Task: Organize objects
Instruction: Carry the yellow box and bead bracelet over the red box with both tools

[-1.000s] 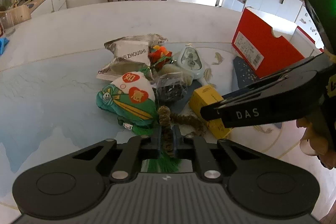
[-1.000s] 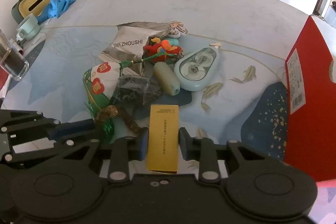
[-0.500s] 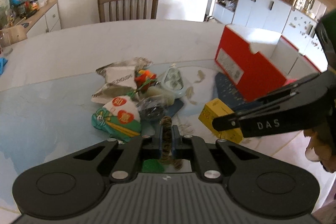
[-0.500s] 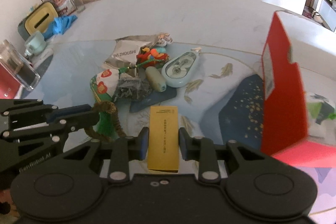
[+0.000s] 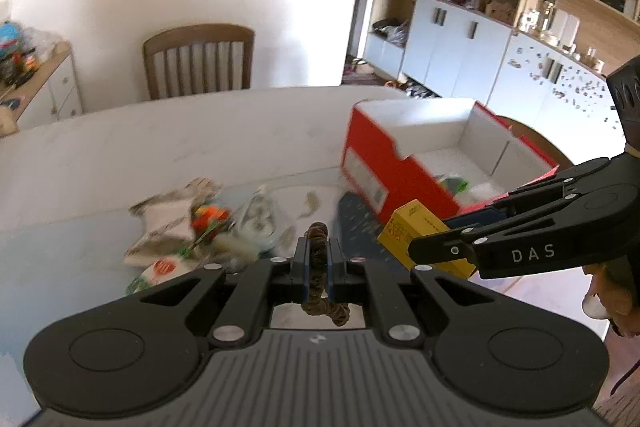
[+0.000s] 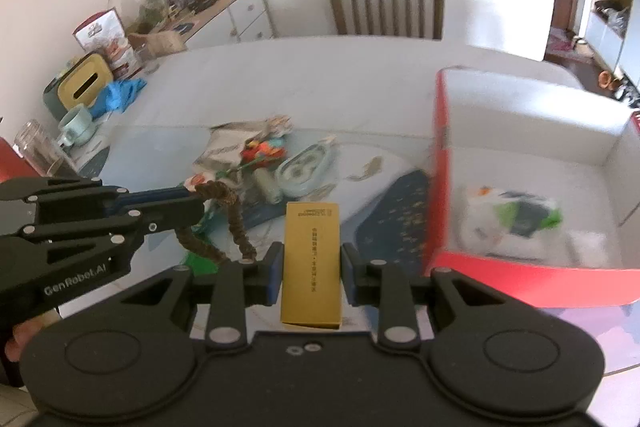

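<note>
My left gripper is shut on a brown beaded string that hangs in a loop below the pads; the string dangles above the table in the right wrist view. My right gripper is shut on a yellow box, held lengthwise and lifted off the table, left of the open red box. In the left wrist view the yellow box hangs in front of the red box. A white and green packet lies inside the red box.
A pile remains mid-table: a silver snack bag, a red and orange toy, a pale green case, a printed pouch. A wooden chair stands behind the table. A mug, glass jar and tissue box sit at left.
Both grippers have risen off the table with their loads. The beaded string came up off the pile, and the yellow box moved right toward the red box, whose inside now shows.
</note>
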Tool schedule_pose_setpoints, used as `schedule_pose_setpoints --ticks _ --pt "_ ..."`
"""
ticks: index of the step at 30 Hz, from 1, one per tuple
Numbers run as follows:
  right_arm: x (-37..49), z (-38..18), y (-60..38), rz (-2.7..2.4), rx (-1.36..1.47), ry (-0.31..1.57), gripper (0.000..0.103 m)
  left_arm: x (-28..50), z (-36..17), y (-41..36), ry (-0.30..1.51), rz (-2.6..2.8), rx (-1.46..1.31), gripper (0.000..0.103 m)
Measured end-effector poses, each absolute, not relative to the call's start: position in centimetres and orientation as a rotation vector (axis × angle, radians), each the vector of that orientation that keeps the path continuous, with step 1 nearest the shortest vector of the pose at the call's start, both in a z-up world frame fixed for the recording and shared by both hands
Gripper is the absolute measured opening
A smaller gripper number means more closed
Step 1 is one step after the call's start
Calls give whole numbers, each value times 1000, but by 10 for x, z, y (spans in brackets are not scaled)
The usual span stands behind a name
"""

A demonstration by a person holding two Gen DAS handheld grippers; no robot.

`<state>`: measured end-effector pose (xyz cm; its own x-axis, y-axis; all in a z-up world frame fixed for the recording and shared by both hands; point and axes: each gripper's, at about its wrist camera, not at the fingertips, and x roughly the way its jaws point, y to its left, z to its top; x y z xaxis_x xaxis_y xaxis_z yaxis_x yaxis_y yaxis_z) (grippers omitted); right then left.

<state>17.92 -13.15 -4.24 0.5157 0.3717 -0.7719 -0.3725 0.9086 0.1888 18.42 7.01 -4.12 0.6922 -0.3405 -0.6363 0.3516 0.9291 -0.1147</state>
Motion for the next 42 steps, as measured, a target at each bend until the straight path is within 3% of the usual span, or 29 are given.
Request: schedule_pose_setpoints --ticks 19,42 --pt "204 -14 -260 253 14 809 28 236 10 -52 612 -502 100 8" --pt "262 -60 -337 234 -31 887 28 320 -24 -171 693 -534 107 8"
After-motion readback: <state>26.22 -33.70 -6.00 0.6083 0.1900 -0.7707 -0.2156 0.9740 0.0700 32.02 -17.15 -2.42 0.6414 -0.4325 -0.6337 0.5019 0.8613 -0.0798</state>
